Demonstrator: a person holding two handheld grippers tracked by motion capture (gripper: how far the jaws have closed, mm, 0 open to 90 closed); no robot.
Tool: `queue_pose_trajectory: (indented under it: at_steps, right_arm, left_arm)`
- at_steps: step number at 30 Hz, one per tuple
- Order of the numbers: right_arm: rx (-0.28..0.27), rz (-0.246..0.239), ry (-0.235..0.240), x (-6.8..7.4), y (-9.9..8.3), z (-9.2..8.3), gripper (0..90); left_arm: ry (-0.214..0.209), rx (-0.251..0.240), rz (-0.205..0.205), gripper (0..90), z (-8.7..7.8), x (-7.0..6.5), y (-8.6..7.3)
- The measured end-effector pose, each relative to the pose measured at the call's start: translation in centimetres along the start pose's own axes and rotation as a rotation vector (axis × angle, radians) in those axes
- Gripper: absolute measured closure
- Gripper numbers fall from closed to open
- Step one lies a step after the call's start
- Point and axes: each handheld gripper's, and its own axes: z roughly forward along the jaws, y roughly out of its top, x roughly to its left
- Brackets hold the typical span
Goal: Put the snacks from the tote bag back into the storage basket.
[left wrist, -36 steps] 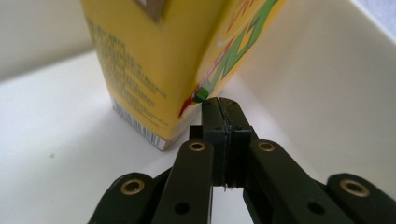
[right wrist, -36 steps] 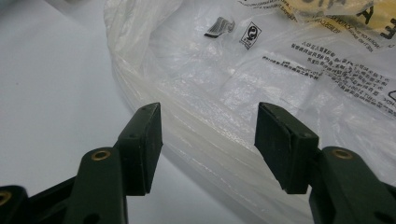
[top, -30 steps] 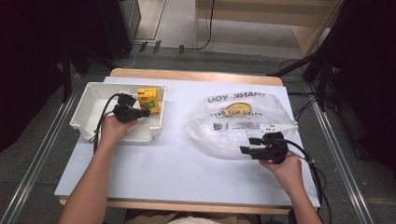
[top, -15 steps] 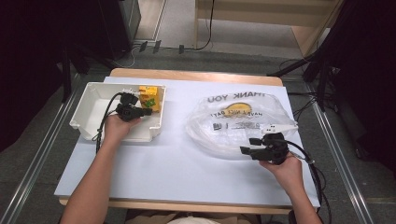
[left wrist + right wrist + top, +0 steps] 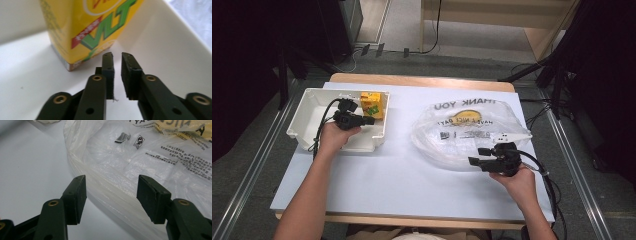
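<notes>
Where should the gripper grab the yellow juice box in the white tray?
Probably across its flat side faces, coming from the near, open side. The juice box stands upright in the white tray far corner, walls close behind. The left gripper gap looks too narrow; open wider.

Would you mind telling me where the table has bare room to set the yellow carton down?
The widest free patch is the white tabletop between the white bin and the plastic bag, running to the near edge. The yellow carton crowds the bin's far right corner, with the left gripper beside it.
</notes>
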Motion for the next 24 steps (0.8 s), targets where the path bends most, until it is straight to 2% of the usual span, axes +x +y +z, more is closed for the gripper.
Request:
queue_pose_trajectory:
  at_steps: [3,5,10,17,21,24]
  right_arm:
    - [-0.003,0.0,0.001,0.0,0.0,0.0,41.6]
    - [-0.002,-0.002,0.0,0.0,0.0,0.0,41.6]
    - [0.0,-0.01,-0.008,0.0,0.0,0.0,41.6]
    - [0.001,-0.013,-0.008,0.0,0.1,0.1,41.6]
    - [0.001,-0.015,-0.009,0.0,0.1,0.1,41.7]
    - [0.012,-0.031,-0.025,0.0,0.2,0.2,41.7]
  left_arm:
    - [-0.02,0.008,-0.001,73.4,-0.4,-0.5,0.1]
    - [-0.021,0.015,0.016,71.4,-0.6,-0.8,0.2]
    - [-0.041,0.012,0.0,63.1,-1.1,-1.4,0.3]
    - [-0.067,0.007,-0.005,56.5,-2.1,-2.2,0.7]
    - [-0.076,0.007,0.011,53.3,-2.5,-2.9,0.9]
    - [-0.064,0.013,0.027,51.3,-2.6,-3.5,1.0]
